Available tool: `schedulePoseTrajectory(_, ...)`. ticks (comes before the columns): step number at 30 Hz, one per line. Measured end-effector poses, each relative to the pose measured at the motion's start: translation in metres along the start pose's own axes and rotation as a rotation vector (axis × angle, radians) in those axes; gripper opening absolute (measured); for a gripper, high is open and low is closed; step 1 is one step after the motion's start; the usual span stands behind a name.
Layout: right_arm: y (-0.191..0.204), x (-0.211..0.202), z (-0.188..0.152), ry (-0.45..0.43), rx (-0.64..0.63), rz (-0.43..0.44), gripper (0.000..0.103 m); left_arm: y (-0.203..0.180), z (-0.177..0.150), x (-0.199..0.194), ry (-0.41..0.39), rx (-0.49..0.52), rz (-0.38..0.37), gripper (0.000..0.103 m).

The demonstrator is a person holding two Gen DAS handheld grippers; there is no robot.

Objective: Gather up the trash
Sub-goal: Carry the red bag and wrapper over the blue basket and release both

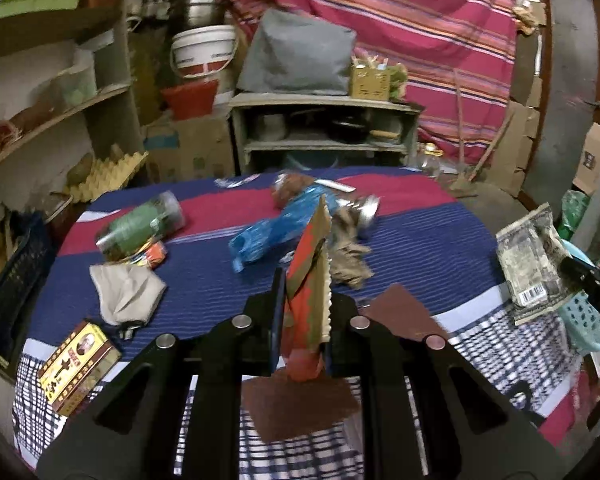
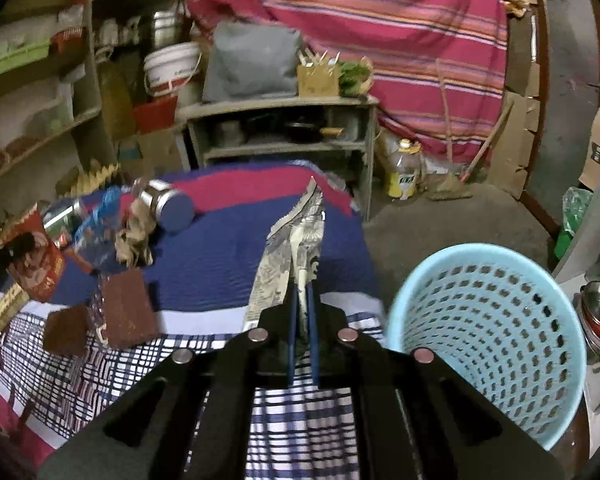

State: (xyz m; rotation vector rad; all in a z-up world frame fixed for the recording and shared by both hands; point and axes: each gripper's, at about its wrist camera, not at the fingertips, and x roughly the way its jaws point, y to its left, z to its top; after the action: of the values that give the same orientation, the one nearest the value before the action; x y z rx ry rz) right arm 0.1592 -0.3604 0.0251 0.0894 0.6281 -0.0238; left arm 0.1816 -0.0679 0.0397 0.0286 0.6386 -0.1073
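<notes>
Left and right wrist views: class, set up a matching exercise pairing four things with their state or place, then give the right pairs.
Things:
1. red and tan wrapper
2. grey printed packet
3. light blue basket
4. green bottle

States or places:
A. lying on its side on the cloth
B. standing right of the table, nothing visible inside it
C. clamped in the left gripper
D. clamped in the right gripper

Pairs: 1-C, 2-D, 3-B, 4-A
</notes>
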Motion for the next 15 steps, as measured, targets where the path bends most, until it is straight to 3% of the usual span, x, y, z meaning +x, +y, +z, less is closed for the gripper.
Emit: schedulePoseTrajectory(15,-0.084,-0.042,-0.008,-0.045,0.083,-0.116,0.005,-0.128,0.011,-0.008,-0.032,0.114,-0.229,0.014)
